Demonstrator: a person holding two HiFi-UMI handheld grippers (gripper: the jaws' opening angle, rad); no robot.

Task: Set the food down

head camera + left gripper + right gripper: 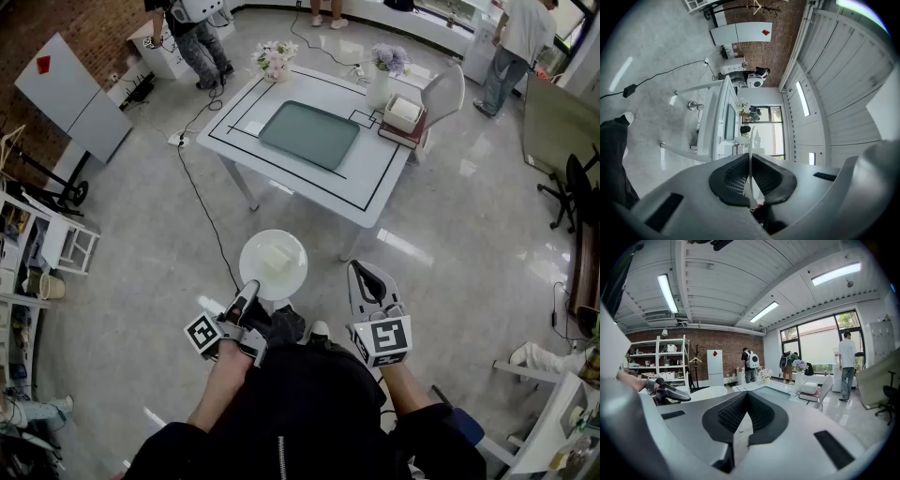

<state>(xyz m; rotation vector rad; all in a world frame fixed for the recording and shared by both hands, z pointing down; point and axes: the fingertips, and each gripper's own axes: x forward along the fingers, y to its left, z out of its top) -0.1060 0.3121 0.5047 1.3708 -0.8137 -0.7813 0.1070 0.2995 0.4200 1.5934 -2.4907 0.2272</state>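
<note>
White plate [257, 273] in left gripper [250, 290] (rim)

black zip-front jacket [314, 403]

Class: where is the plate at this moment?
Head view, lower centre: the plate is held by its rim in the left claw, over the floor, short of the white table.

I see the white tabletop [370, 183] on a glossy grey floor [141, 262]; left of it a brick wall [84, 19], behind it big windows [820, 341].
</note>
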